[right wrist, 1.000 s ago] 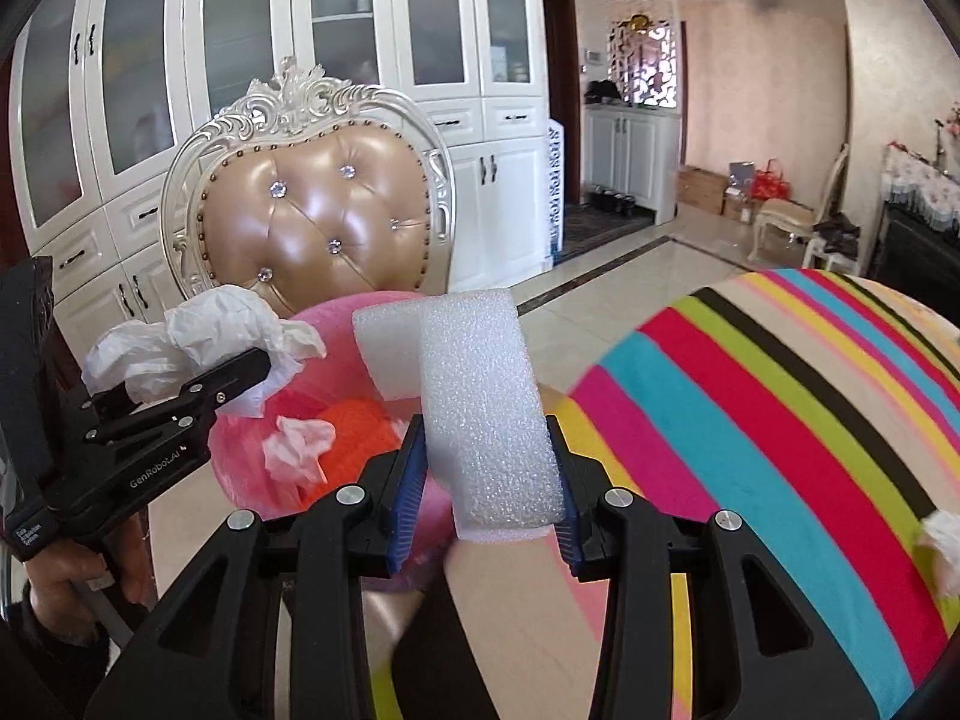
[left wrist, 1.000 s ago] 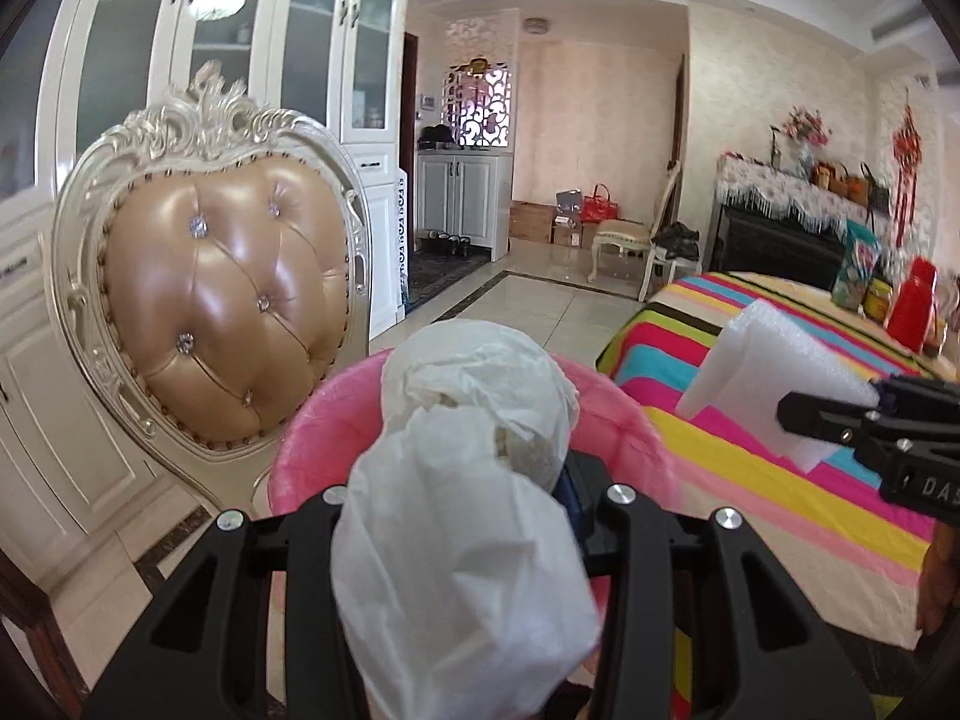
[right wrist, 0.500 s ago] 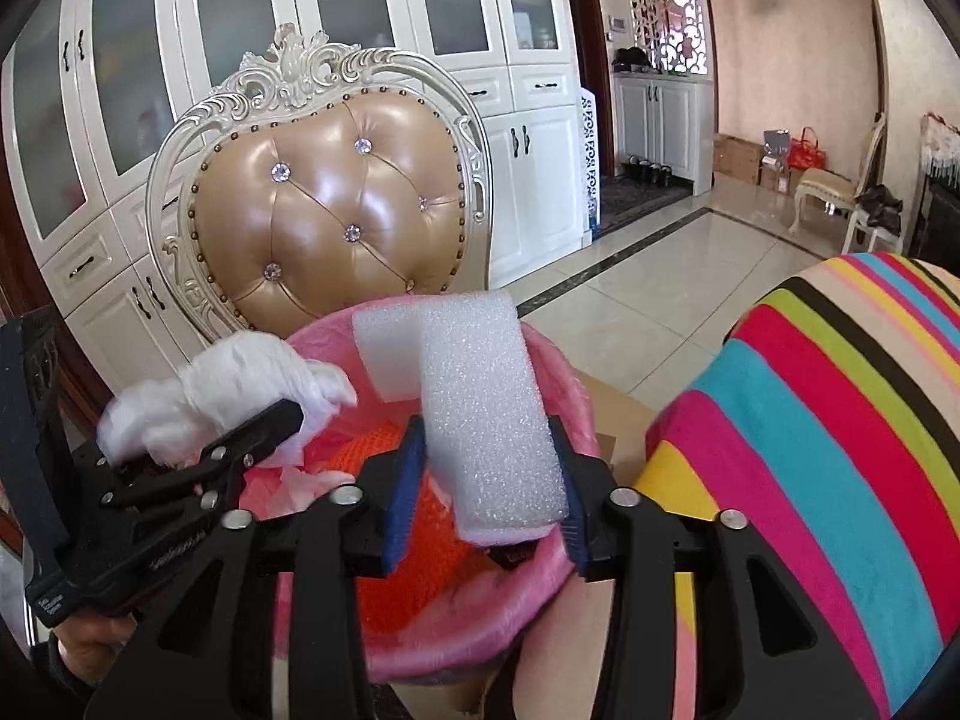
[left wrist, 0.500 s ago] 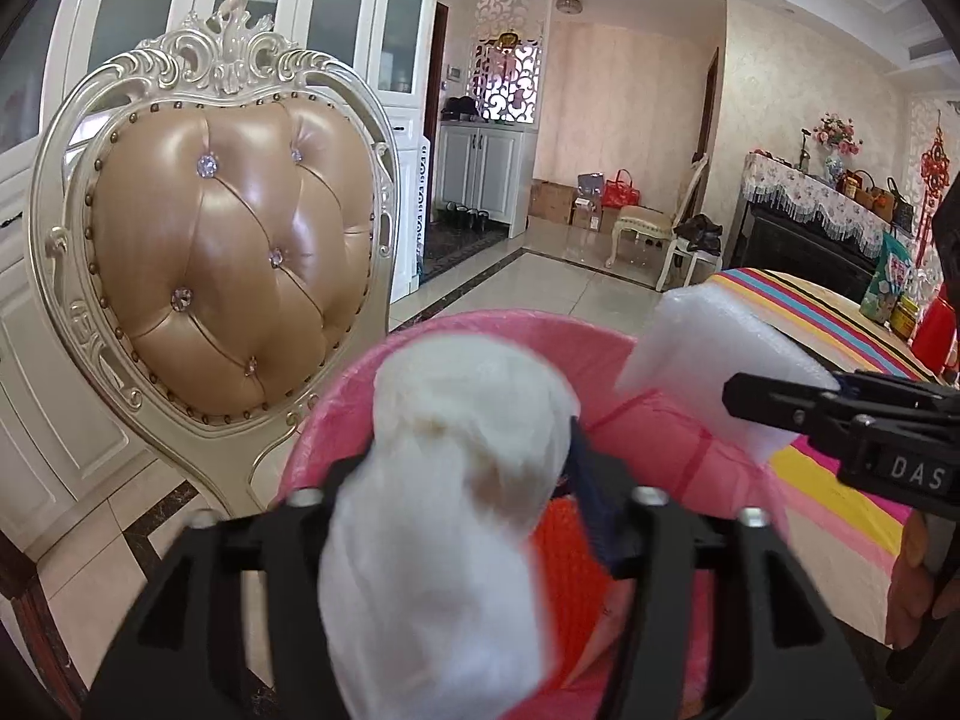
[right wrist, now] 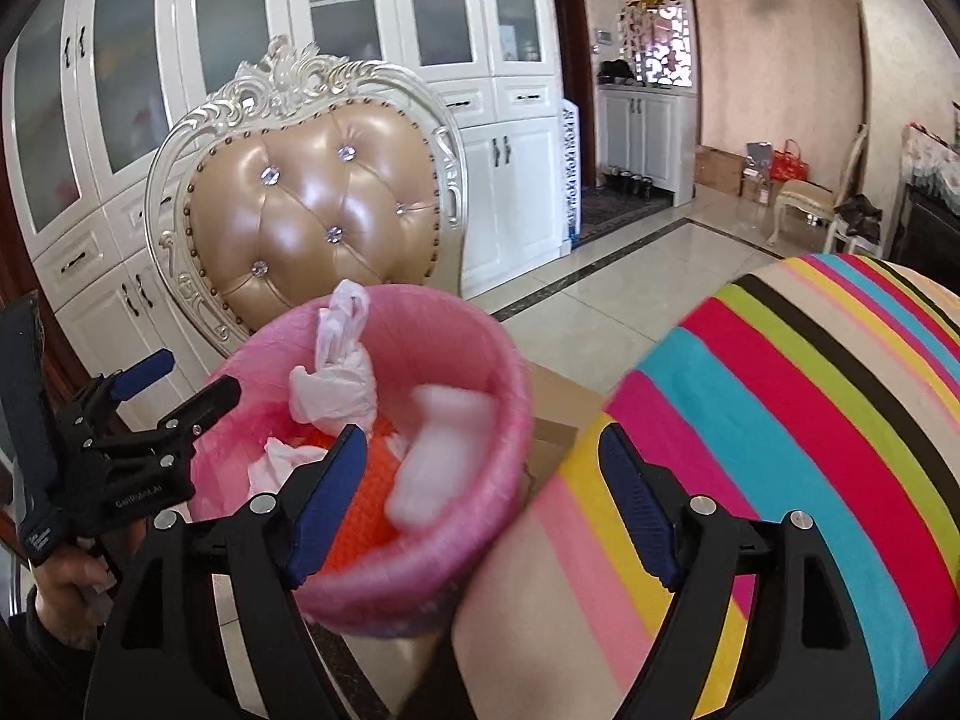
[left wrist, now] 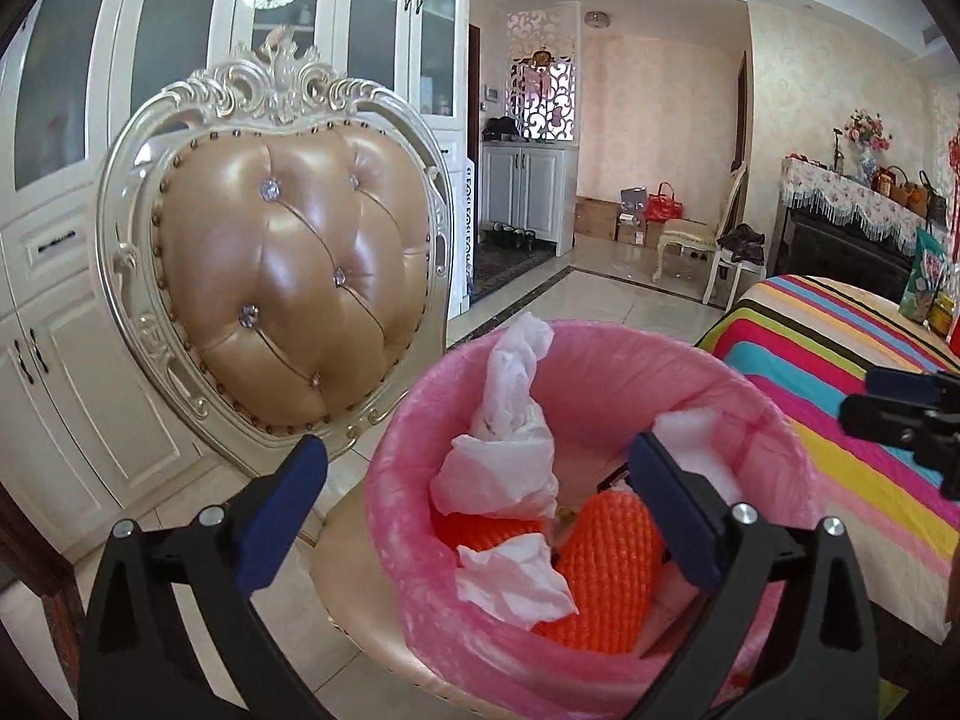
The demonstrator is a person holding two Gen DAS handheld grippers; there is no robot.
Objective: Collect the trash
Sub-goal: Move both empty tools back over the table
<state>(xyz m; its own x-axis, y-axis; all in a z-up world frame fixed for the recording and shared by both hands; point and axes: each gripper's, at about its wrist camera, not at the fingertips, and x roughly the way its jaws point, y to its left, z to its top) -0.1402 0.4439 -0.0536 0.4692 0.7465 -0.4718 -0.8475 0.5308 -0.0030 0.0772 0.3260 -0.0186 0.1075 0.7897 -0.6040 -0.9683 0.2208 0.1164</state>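
Inside bin point(left wrist: 780, 462): 2 newly dropped scraps

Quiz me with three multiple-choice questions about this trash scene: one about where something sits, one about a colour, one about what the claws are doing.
1. Where does the bin stand?
A. on the chair seat
B. on the striped cloth
C. on the floor tiles

2. What colour is the bag lining the bin?
A. black
B. pink
C. blue

3. How are the two claws?
A. both gripping trash
B. one gripping, one open
C. both open and empty

Answers:
1 A: the bin rests on the chair seat.
2 B: pink plastic covers its rim.
3 C: the left claw and right claw have just been opening; the white bag and foam piece are in the bin.
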